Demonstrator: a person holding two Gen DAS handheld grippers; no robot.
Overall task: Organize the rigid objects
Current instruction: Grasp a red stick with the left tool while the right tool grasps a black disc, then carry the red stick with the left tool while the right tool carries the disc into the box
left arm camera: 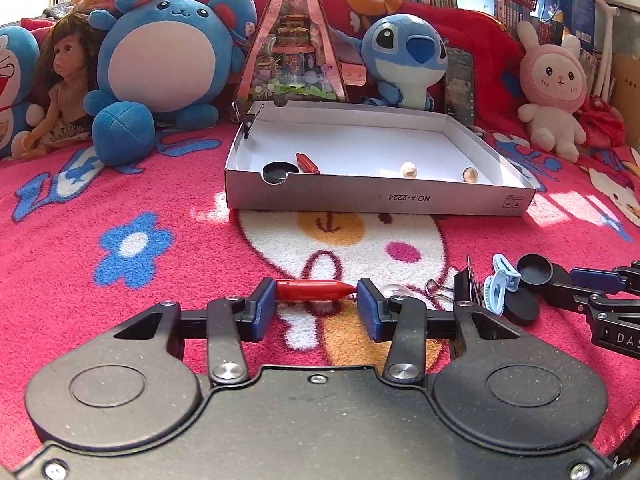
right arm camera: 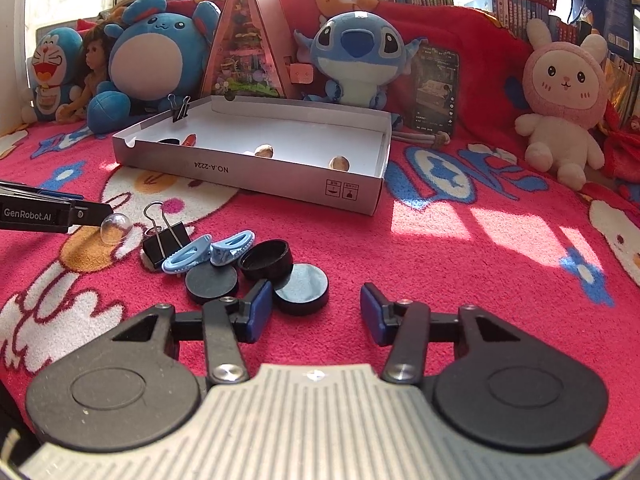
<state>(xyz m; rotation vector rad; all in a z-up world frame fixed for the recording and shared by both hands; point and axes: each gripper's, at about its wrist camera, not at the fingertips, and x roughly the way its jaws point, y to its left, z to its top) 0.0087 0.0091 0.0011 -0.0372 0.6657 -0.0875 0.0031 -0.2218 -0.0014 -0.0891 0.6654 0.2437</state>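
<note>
L tongs (left arm camera: 316, 308), low centre of the left-wrist view, pinch a red pen-like piece (left arm camera: 314, 290) lengthwise between the blue pads, just above the pink blanket (left arm camera: 120, 200). R tongs (right arm camera: 316, 310), low centre of the right-wrist view, stand spread w/ nothing between; left pad sits just beside a black disc (right arm camera: 302, 288). Behind it: black cup-lid (right arm camera: 266, 264), another disc (right arm camera: 211, 282), light-blue clips (right arm camera: 208, 252), black binder clip (right arm camera: 166, 238), clear dome (right arm camera: 116, 228). White box (right arm camera: 280, 176) upper centre holds a second red piece, nuts.
</note>
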